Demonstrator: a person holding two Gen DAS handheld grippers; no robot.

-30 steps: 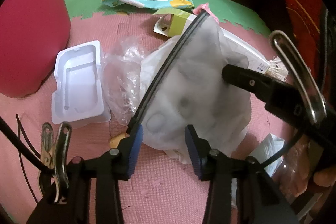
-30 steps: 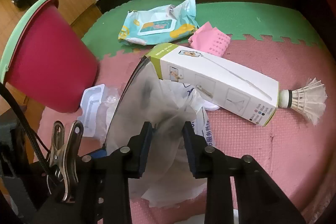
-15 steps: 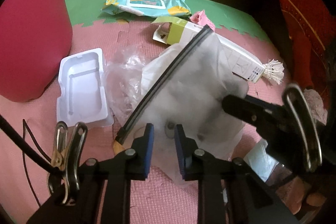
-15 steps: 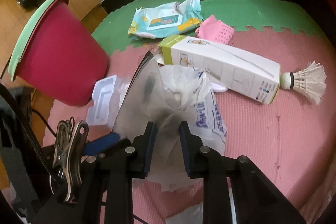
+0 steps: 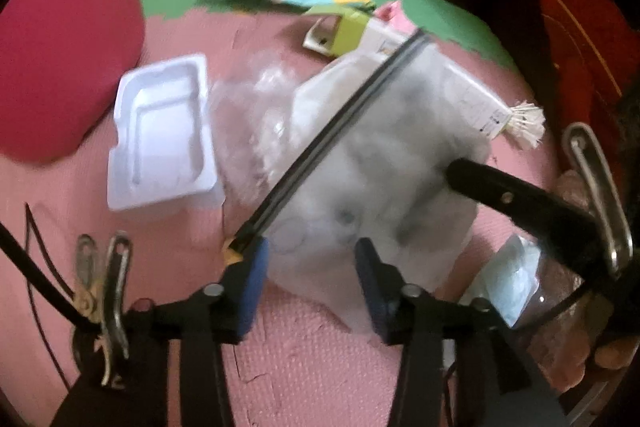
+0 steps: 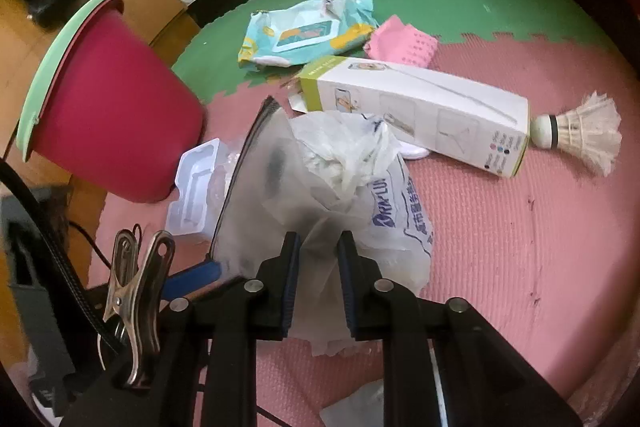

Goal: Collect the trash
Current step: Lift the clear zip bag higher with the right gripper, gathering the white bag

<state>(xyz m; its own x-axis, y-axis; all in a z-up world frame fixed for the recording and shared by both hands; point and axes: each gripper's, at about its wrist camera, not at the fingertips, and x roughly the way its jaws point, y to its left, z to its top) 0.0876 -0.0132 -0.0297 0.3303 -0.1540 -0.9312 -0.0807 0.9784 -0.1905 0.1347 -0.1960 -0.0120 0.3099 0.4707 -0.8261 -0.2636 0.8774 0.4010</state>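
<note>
We are pinching the frosted zip bag point(image 6: 276, 195) in our right tool point(image 6: 318, 283), nearly closed on its gathered plastic. Our left tool point(image 5: 310, 283) is spreading wide again (it was almost shut half a second ago), gripping nothing. The bag is hanging above the pink floor mat point(image 6: 520, 227), so the right alone is carrying it.

Frosted zip bag point(image 6: 276, 195) upright w/ crumpled white trash.
</note>
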